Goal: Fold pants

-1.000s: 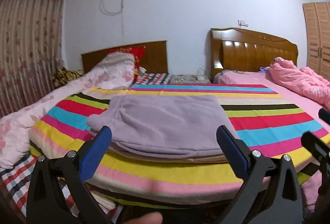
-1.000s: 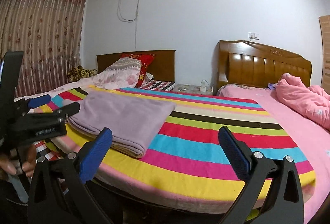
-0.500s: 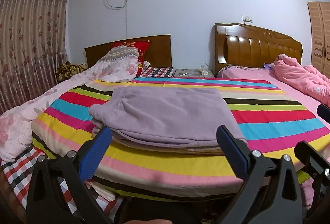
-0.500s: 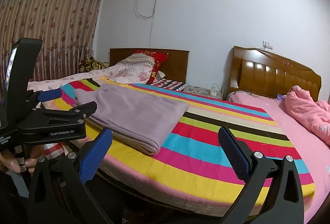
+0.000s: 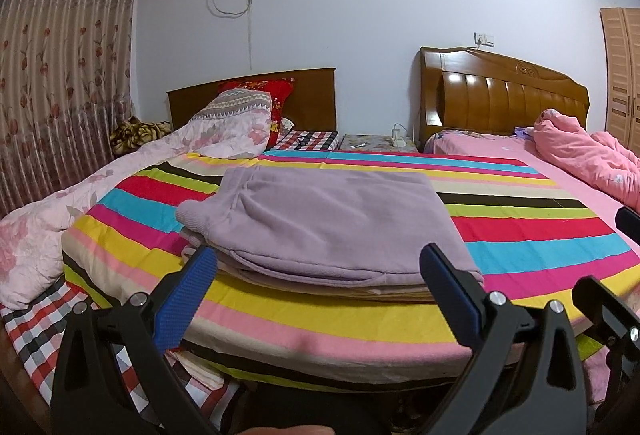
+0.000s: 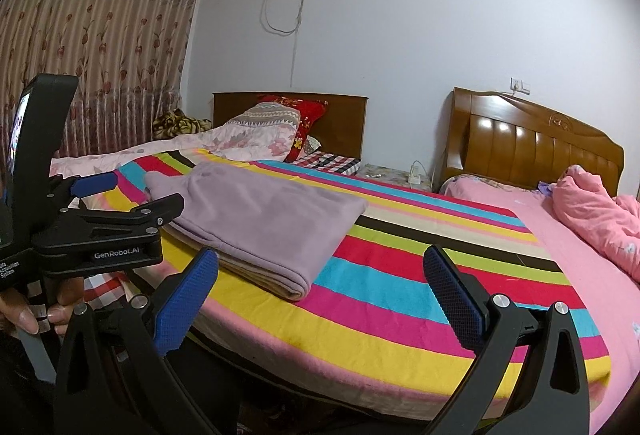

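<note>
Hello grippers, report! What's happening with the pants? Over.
Both grippers, left and right, open, empty. Pants folded on striped sheet. Nothing in the way.

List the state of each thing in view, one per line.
Pants: folded flat on the striped blanket.
Left tool: open, holding nothing.
Right tool: open, holding nothing.
Pink quilt: crumpled on the far bed.
Curtain: drawn shut.

The folded pants (image 5: pixel 332 223) lie on the sheet (image 5: pixel 520 231) spread over the bed, near its front edge and toward its left. Behind them, pillows (image 5: pixel 244 115) lean by a headboard (image 5: pixel 316 95). A quilt (image 5: pixel 588 151) lies far right, below a second headboard (image 5: pixel 504 95).
</note>
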